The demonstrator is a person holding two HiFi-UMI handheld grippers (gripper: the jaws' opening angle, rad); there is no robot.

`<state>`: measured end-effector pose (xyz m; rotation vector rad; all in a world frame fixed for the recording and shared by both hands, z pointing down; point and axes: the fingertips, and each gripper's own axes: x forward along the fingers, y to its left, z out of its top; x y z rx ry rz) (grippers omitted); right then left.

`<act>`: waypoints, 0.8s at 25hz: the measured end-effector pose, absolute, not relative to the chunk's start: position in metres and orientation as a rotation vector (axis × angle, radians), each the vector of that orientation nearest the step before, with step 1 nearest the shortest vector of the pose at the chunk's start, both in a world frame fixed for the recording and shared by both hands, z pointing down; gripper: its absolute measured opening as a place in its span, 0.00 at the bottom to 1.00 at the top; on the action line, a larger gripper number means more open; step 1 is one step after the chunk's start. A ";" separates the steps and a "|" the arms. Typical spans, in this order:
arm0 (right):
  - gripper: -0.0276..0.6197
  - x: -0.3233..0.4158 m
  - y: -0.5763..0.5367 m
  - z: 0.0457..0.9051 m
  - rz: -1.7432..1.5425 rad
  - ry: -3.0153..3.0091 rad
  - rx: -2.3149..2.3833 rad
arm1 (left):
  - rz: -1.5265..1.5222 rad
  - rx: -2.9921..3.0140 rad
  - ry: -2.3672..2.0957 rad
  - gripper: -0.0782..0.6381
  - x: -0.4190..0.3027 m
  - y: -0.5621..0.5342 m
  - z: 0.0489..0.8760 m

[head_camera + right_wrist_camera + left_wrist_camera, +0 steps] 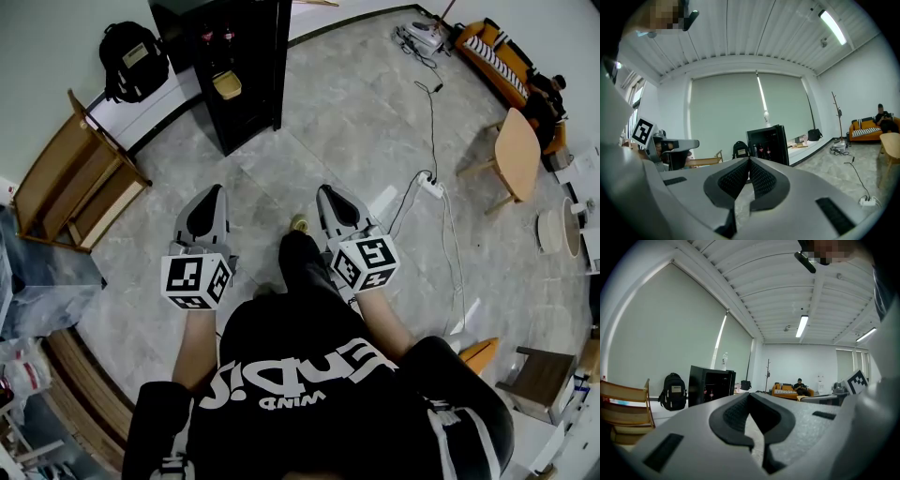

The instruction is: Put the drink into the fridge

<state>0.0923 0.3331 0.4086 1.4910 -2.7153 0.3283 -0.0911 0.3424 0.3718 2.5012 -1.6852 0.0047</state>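
A black fridge (246, 70) stands on the floor far ahead of me, with bottles showing inside it (761, 151). A clear bottle (724, 360) stands on top of the fridge and also shows in the right gripper view (766, 116). My left gripper (210, 199) and right gripper (332, 197) are held side by side at waist height, pointing toward the fridge and well short of it. In both gripper views the jaws are shut, tips touching, with nothing between them: left gripper (749, 396), right gripper (749, 162).
A black backpack (134, 58) leans against the wall left of the fridge. A wooden chair (75, 178) stands at the left. To the right are a cable with a power strip (431, 185), a round wooden table (518, 150) and an orange sofa (497, 52) with a person seated.
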 end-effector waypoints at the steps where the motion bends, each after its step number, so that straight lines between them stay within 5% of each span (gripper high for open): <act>1: 0.08 0.090 0.329 0.410 0.327 -2.717 1.491 | 0.007 2.503 -1.685 0.12 -0.092 0.339 0.373; 20: 0.08 0.076 0.187 0.405 0.389 -2.749 1.523 | 0.025 2.492 -1.685 0.12 -0.106 0.206 0.366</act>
